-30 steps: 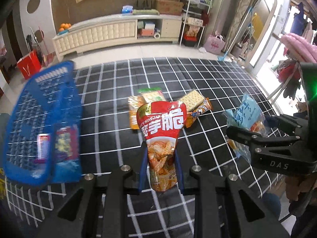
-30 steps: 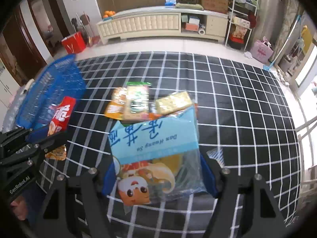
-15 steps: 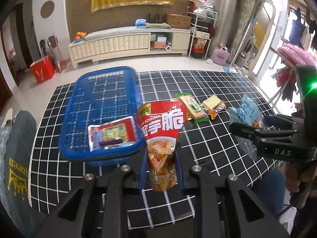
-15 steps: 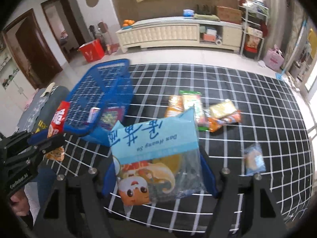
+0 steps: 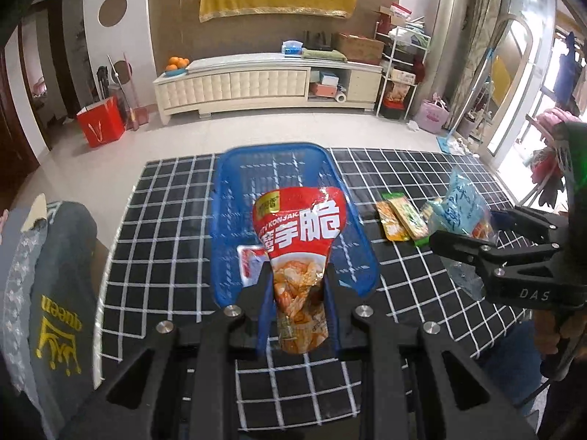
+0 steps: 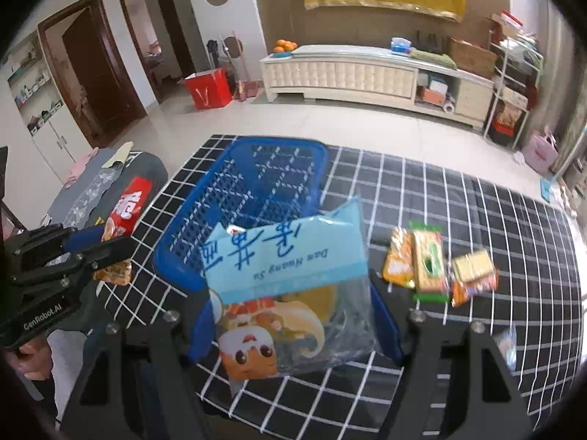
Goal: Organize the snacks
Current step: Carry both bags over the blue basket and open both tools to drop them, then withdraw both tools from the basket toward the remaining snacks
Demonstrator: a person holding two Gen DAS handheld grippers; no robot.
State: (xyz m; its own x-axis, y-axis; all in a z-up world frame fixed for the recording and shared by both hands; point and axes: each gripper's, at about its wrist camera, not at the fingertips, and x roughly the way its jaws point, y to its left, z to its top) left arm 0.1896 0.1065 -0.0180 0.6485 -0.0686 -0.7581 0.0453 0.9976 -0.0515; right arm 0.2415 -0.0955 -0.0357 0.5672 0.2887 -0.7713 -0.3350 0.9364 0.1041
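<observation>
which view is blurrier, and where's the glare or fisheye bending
Right wrist view: softer, with motion smear on the loose snack packets and the small packet at right. Left wrist view: sharper, with glare on the red konjac bag and blown-out windows at right. Both: grid cloth lines bow, corners vignette black.

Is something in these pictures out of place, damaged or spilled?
Nothing is spilled or torn. The left gripper holds the red konjac bag and the right gripper the pale blue pastry bag, both intact. Only the loose packets on the checked cloth beside the blue basket remain unsorted.
</observation>
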